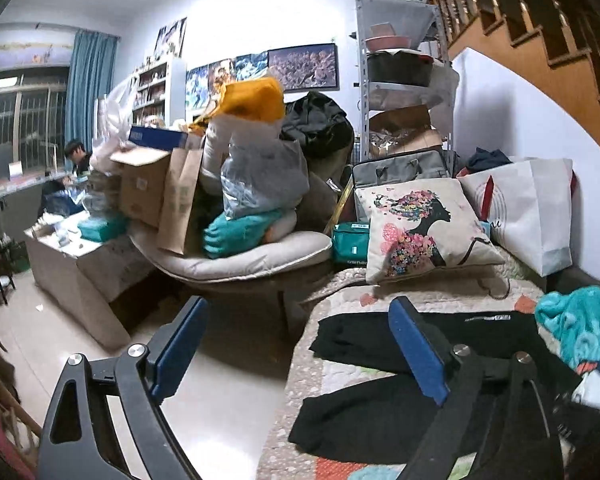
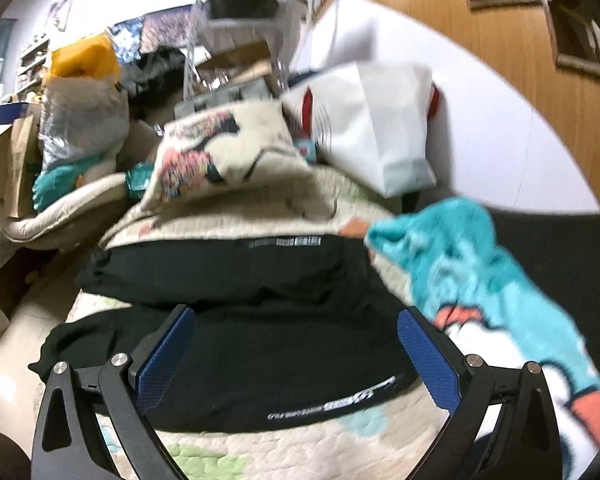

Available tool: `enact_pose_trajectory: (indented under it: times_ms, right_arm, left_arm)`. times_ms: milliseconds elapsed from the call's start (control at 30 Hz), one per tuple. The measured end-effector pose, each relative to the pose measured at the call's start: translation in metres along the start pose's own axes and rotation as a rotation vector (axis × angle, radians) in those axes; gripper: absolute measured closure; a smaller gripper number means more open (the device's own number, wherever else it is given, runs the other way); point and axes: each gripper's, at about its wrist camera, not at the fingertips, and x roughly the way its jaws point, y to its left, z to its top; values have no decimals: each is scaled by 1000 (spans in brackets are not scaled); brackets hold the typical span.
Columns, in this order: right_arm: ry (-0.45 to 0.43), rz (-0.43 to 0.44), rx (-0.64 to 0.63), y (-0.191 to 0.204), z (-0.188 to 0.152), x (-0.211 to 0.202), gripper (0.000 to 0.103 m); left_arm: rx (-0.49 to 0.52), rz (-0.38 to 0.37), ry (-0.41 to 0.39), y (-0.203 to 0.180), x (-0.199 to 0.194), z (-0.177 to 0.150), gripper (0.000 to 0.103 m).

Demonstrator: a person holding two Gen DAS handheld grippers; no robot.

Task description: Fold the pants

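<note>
On armchair (image 1: pixel 260 256): paper bag (image 1: pixel 182 200); cardboard box (image 1: pixel 142 188); contents hidden

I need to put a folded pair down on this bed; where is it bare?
Bare quilt lies in front of the black pants, and a strip between them and the pillow. The teal blanket crowds the right side.

Indoor artificial light, bright glare on white wall (image 1: pixel 236 12) toward 12 o'clock. Left wrist view sharp; right wrist view motion-blurred throughout. Strong fisheye bending, black vignette corners. Black pants (image 2: pixel 260 320) lose detail.
</note>
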Motion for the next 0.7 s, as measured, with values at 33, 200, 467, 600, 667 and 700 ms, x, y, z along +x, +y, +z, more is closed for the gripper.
enact_pose_trajectory:
  times_ms: [33, 200, 467, 600, 667, 700]
  right_arm:
    - [-3, 8, -5, -1, 3, -3, 0]
    - [-60, 24, -32, -9, 30, -24, 0]
    - [-147, 39, -58, -19, 73, -60, 0]
    - [-153, 61, -97, -21, 92, -63, 0]
    - [-72, 109, -113, -22, 101, -49, 0]
    - [-42, 133, -110, -24, 103, -43, 0]
  left_arm:
    - [22, -15, -11, -1, -5, -1, 12]
    - [84, -45, -35, -11, -27, -5, 12]
    - [98, -130, -75, -15, -49, -6, 12]
    - [127, -175, 2, -20, -40, -12, 12]
    - [110, -185, 43, -18, -35, -15, 12]
    - [88, -207, 74, -16, -30, -16, 12]
